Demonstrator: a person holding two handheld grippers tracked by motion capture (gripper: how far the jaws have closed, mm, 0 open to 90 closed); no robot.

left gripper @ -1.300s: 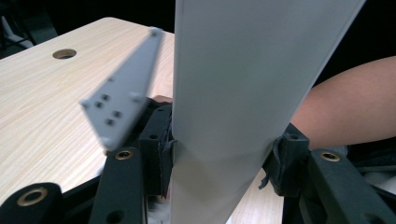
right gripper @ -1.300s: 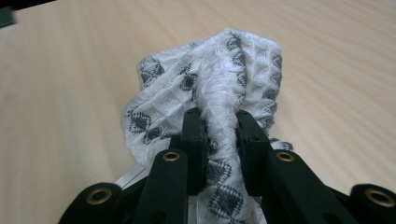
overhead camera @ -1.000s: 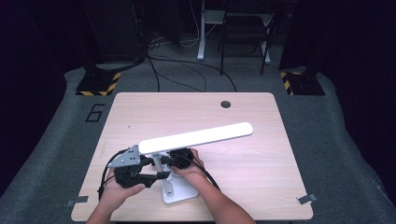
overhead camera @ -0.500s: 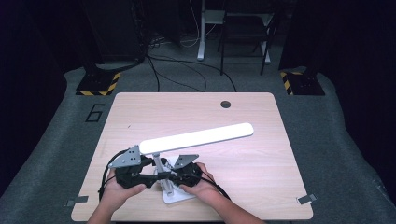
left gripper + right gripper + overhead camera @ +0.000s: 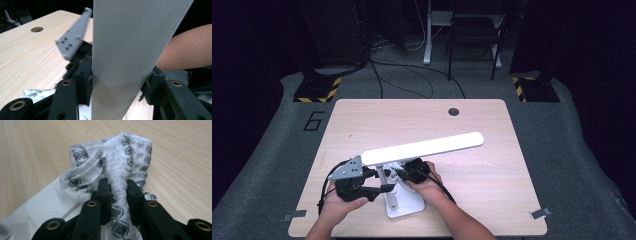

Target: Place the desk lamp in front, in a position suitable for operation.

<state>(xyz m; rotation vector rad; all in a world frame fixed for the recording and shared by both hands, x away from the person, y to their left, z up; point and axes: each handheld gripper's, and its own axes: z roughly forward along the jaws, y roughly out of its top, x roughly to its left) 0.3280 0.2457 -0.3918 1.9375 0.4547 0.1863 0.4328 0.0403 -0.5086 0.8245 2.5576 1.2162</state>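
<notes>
Fingers of the left gripper [image 5: 117, 82] are clenched on the white upright arm of the lamp [image 5: 130, 50], one pad pressed against each side of it. Fingers of the right gripper [image 5: 117, 192] are clenched on a bunched cloth [image 5: 112, 157], white with a grey pattern, which rests on the edge of the lamp's flat white base [image 5: 37, 207].

From above the cloth is almost hidden under the lamp's long lit head [image 5: 422, 149] and the person's hands (a small pale scrap shows beside the post), so the right gripper view is what tells the grip. The high view gives the layout instead: the lamp base [image 5: 404, 202] stands near the front edge of the desk [image 5: 412, 115], left of centre, with the left gripper [image 5: 382, 187] on its left and the right gripper [image 5: 404, 175] close behind the post.

Compared with half a second earlier, the right hand has moved back in toward the post, and the cloth, then spread out in plain sight, is now tucked under the head.

Behind and to the right of the lamp the desk is bare wood out to its edges, apart from a small round hole [image 5: 454, 111] near the far edge.
</notes>
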